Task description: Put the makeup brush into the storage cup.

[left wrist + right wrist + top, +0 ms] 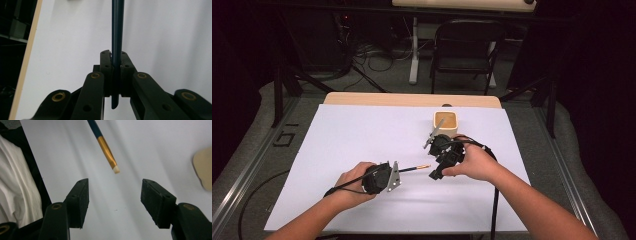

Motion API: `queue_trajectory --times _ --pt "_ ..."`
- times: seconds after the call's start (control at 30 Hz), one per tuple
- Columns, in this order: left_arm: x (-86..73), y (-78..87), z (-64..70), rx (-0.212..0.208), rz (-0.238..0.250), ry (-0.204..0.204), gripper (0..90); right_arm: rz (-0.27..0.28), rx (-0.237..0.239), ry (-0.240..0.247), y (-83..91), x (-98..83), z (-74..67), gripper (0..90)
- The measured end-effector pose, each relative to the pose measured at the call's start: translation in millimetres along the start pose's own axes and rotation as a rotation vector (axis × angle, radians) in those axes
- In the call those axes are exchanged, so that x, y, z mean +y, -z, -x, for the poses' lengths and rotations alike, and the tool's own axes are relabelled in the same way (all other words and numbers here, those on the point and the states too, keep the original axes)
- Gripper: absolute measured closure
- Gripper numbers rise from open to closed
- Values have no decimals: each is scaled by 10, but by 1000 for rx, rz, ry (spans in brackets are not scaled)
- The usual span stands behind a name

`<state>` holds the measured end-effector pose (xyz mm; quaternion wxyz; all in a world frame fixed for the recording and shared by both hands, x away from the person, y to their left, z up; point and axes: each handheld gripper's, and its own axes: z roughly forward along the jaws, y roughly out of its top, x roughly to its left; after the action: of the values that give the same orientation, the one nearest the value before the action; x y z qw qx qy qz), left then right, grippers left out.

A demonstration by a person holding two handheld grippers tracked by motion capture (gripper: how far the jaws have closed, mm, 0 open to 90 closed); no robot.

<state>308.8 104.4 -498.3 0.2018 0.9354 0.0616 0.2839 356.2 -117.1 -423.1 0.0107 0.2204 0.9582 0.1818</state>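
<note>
Nearest the table's (412,99) front edge, on the left: left gripper (398,172), black and blocky with a grey three-cornered plate, jaws clamped tight on the paintbrush (117,32) — a slim, smooth, dark blue round handle, its butt end poking out just behind the pads in the left gripper view. Beyond that, toward the table's middle: gold metal ferrule and pale flat tip of the brush, held level just above the sheet (362,140). Just right of the tip: right gripper (435,172), jaws standing well apart, nothing between the flat black pads, the brush tip just ahead of them and untouched. Farther back, near the table's far edge: small square wooden cup (446,123), rounded corners, light tan, a thin grey stick leaning from it. Matte white sheet across most of the tabletop, a light wood strip bare at the far edge. Wide open sheet to the left of the cup and along the near edge.
</note>
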Motion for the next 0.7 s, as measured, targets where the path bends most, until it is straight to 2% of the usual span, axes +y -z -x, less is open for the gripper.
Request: queue_trajectory --times 0.03,0.07,0.17,0.27,0.33,0.5,0.6,0.63,0.7 --pt "-12 5 -18 -16 3 16 849 9 -2 -3 0 -12 7 397" --pt "-29 4 -23 -14 15 35 849 25 3 -9 -5 -23 8 397" --pt "-75 9 -49 -41 33 84 849 24 -4 -13 26 -41 8 391" --pt "-122 9 -63 -62 58 135 849 70 -12 -37 23 -71 12 379" --pt "-153 9 -74 -81 78 165 849 69 -18 -42 31 -87 28 377" --pt "-218 9 -94 -125 136 278 849 114 -17 -83 -5 -140 66 379" --pt "-246 0 -115 -151 181 357 849 121 -16 -95 -19 -158 77 381" --pt "-255 -4 -120 -160 194 383 849 146 -16 -103 -35 -166 78 383" --pt "-267 -21 -126 -177 216 427 849 146 -16 -115 -29 -172 79 396"
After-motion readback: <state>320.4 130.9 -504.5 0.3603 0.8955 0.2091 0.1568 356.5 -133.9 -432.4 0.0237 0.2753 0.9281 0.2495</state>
